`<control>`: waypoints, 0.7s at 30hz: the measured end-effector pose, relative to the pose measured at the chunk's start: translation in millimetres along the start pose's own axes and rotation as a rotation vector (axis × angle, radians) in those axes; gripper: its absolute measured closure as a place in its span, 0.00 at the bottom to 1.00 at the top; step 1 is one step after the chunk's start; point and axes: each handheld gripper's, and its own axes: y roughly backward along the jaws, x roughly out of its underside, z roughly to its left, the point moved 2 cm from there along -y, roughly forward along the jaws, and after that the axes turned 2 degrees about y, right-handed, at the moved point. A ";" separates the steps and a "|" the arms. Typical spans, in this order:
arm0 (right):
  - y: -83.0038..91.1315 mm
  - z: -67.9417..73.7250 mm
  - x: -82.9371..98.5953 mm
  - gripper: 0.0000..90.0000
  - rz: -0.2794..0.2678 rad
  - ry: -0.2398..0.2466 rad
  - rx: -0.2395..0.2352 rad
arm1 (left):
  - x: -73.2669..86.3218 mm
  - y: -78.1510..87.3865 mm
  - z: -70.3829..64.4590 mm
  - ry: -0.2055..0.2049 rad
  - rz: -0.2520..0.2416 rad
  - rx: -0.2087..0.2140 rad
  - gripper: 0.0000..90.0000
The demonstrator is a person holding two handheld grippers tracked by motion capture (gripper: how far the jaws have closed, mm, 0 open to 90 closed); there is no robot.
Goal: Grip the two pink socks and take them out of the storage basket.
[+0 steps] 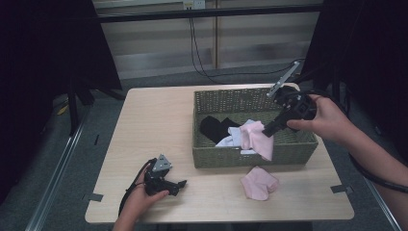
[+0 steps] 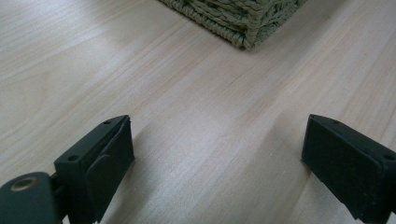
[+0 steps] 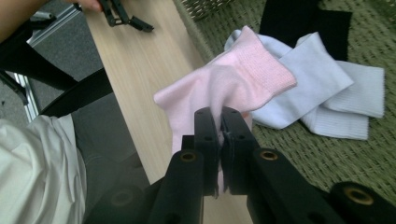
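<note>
My right gripper [image 1: 265, 132] is shut on a pink sock [image 1: 259, 138], holding it over the front edge of the green woven basket [image 1: 231, 156]. In the right gripper view the pink sock [image 3: 219, 88] hangs from the closed jaws of the right gripper [image 3: 222, 126]. White socks [image 3: 327, 88] and a black sock [image 3: 299, 18] lie in the basket. A second pink sock [image 1: 259, 183] lies on the table in front of the basket. My left gripper [image 1: 180, 185] rests open on the table at the front left, and in its own view the left gripper [image 2: 217, 149] has only bare wood between its jaws.
The wooden table [image 1: 154, 125] has free room at its left half. The basket corner [image 2: 243, 21] sits ahead of the left gripper. A cable [image 1: 197, 53] hangs behind the table. Dark curtains stand at both sides.
</note>
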 end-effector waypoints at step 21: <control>-51.3 34.3 2.6 0.95 0.064 0.084 -0.088 | 0.2 -0.3 -0.2 0.001 -0.001 0.002 0.09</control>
